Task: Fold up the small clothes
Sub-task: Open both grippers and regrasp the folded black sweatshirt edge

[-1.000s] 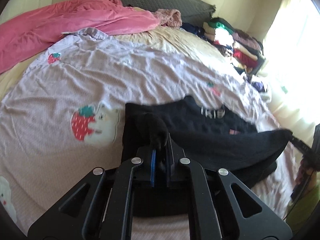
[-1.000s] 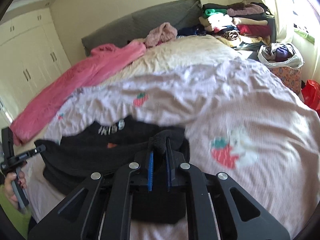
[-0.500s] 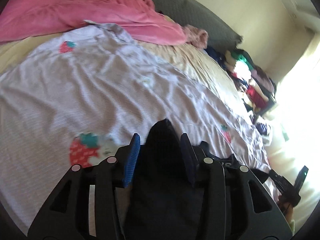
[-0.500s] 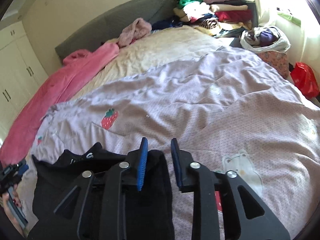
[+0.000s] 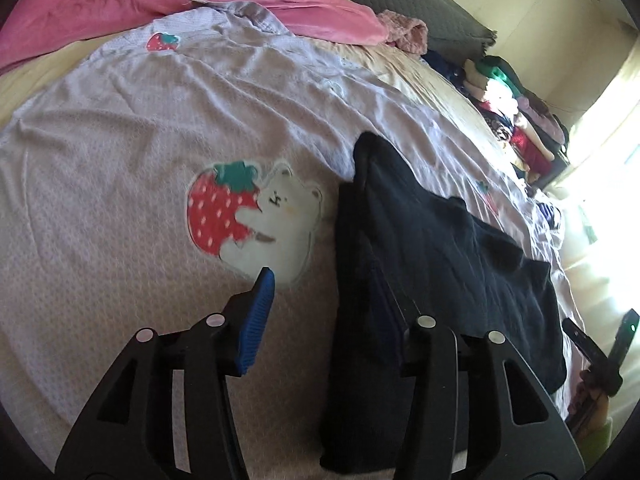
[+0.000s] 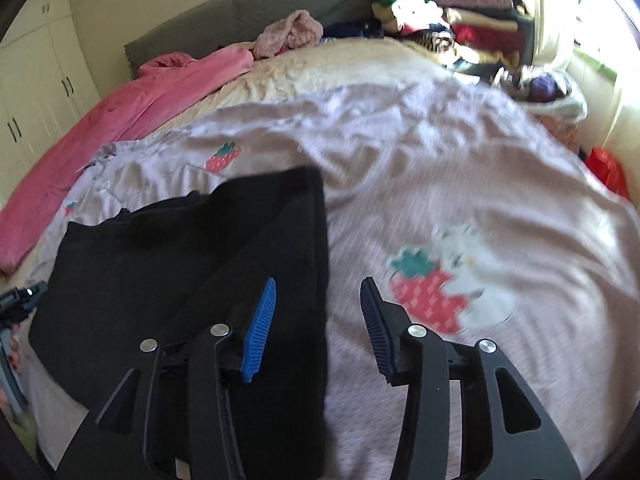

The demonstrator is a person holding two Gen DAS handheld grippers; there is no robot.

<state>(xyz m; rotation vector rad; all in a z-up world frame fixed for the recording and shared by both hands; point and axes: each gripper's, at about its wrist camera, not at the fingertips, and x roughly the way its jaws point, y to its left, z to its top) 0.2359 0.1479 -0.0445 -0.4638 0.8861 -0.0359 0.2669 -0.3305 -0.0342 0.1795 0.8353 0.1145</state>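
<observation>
Your left gripper [image 5: 324,300] had its fingers spread wide, nothing between the pads. The blue-ribbed left finger [image 5: 256,316] stood over bare coverlet; the right finger was partly hidden against the edge of the black garment [image 5: 432,248], so whether it touched the cloth could not be told.

Your right gripper [image 6: 320,320] was likewise spread wide and empty. Its left finger [image 6: 260,332] hung over the garment's right side; its right finger [image 6: 376,328] hung over the coverlet, beside the garment's straight right edge.

The black garment [image 6: 192,264] lay flat on the lilac coverlet [image 5: 120,152], near the bed's front edge, between the two grippers. A strawberry-and-bear patch [image 5: 252,216] sat just beside its left edge; another such patch [image 6: 444,284], blurred, lay near its right edge.

Farther back: a pink blanket [image 6: 152,96] along the left of the bed, a grey headboard [image 6: 248,12], a pile of mixed clothes [image 6: 452,24] at the far right corner, white cupboard doors [image 6: 36,80] at left.
</observation>
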